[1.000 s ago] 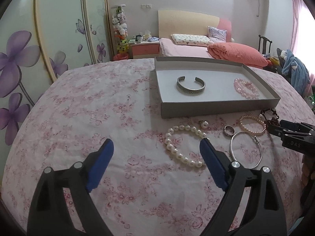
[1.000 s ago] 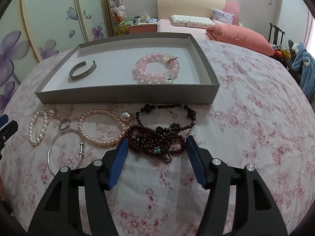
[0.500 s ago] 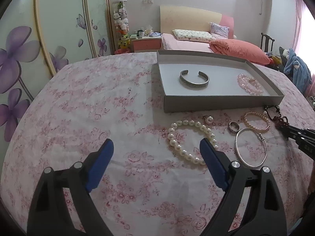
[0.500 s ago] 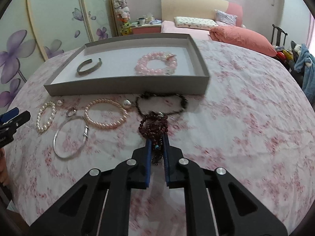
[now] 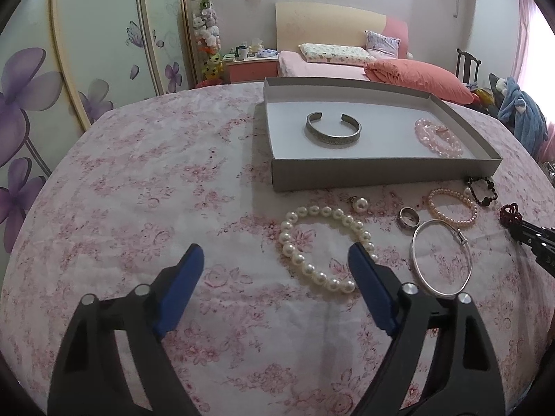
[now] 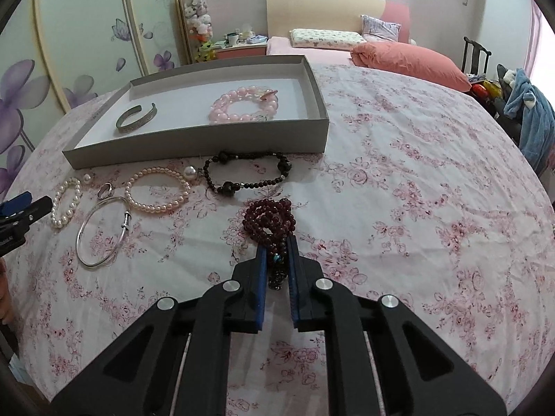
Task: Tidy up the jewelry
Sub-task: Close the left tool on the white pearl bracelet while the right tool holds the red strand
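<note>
My right gripper (image 6: pixel 277 242) is shut on the dark red bead bracelet (image 6: pixel 269 220), whose bunched loops lie on the floral cloth just ahead of the fingertips. A black bead bracelet (image 6: pixel 249 170) lies beyond it, in front of the grey tray (image 6: pixel 194 145). In the tray are a silver cuff (image 5: pixel 333 130) and a pink bead bracelet (image 5: pixel 438 138). My left gripper (image 5: pixel 277 256) hovers over the cloth with its jaws closing. The white pearl bracelet (image 5: pixel 326 246) lies by its right finger, not pressed by the pads.
Between the two grippers lie a silver bangle (image 5: pixel 440 258), a ring (image 5: pixel 407 218), a pink pearl bracelet (image 5: pixel 451 206) and a loose pearl (image 5: pixel 360 204). A bed with pillows (image 6: pixel 406 59) stands behind the table, and a chair with clothes (image 6: pixel 527 121) at the right.
My right gripper closed on the dark red beads and drew them back from the black bracelet. The left gripper's fingers have come slightly closer together.
</note>
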`<state>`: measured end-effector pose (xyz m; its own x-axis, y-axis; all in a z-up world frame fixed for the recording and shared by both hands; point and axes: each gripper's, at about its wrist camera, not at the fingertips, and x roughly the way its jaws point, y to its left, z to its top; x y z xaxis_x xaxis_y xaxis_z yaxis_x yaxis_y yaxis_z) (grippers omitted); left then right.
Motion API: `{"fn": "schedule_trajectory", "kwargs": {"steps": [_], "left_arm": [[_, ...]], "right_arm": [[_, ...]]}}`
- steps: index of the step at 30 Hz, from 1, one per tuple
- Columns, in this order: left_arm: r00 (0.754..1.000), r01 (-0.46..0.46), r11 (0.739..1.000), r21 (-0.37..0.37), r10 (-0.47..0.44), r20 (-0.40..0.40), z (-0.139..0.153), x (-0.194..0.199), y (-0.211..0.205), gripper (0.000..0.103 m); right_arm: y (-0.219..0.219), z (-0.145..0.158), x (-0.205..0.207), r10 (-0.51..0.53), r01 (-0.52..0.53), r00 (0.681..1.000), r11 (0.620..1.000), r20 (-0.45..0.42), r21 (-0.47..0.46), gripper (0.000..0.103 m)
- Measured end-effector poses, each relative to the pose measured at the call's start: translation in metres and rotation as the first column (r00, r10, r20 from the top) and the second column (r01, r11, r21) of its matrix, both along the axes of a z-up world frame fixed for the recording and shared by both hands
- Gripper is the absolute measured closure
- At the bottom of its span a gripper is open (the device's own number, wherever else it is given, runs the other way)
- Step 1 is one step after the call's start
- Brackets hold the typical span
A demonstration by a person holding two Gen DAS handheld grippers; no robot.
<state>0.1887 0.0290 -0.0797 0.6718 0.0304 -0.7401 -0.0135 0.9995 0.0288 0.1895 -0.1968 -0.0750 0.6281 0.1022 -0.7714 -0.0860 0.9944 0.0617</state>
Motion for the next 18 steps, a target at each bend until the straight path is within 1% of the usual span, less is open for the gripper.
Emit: {"fn": "schedule_trajectory", "kwargs": {"steps": [1,3,4,5,6,8,9,10,13,18], "left_arm": [[1.000,-0.004,1.000,0.000,0.004,-0.006,-0.001,0.002,0.000,0.025],[1.000,-0.009,1.000,0.000,0.009,-0.015,-0.002,0.007,-0.001,0.033],[1.000,-0.013,1.000,0.002,0.013,-0.022,-0.003,0.010,-0.002,0.035],[0.999,-0.015,1.000,0.004,0.015,-0.030,-0.004,0.013,-0.002,0.041],[0.999,-0.016,1.000,0.007,0.017,-0.040,-0.006,0.015,-0.003,0.052],[0.998,-0.012,1.000,0.010,0.012,-0.067,-0.011,0.019,-0.004,0.063],[0.998,-0.011,1.000,0.010,0.012,-0.062,-0.010,0.018,-0.004,0.073],[0.998,-0.005,1.000,0.018,0.006,-0.062,-0.010,0.019,-0.004,0.076],[0.998,-0.002,0.999,0.048,0.004,-0.060,-0.009,0.017,0.000,0.080],[0.998,0.014,0.999,0.053,-0.011,-0.059,-0.009,0.011,0.005,0.079]], "right_arm": [[0.000,0.000,0.000,0.000,0.000,1.000,1.000,0.000,0.002,0.091],[-0.001,0.000,0.000,0.000,0.000,1.000,1.000,0.000,0.001,0.091],[-0.001,0.000,0.000,0.000,0.000,1.000,1.000,0.000,0.002,0.091],[-0.001,0.000,0.000,0.000,0.000,1.000,1.000,-0.001,0.002,0.091],[-0.001,0.000,0.000,0.000,0.000,1.000,1.000,0.000,0.003,0.091],[-0.001,0.000,0.000,0.000,0.000,1.000,1.000,-0.001,0.005,0.091],[-0.001,0.000,0.000,0.000,0.000,1.000,1.000,-0.001,0.006,0.091],[-0.001,0.000,0.000,0.000,0.000,1.000,1.000,-0.001,0.008,0.091],[-0.002,-0.001,0.000,0.000,0.000,1.000,1.000,-0.002,0.011,0.091],[-0.002,-0.001,0.000,-0.001,0.001,1.000,1.000,-0.003,0.017,0.091]]}}
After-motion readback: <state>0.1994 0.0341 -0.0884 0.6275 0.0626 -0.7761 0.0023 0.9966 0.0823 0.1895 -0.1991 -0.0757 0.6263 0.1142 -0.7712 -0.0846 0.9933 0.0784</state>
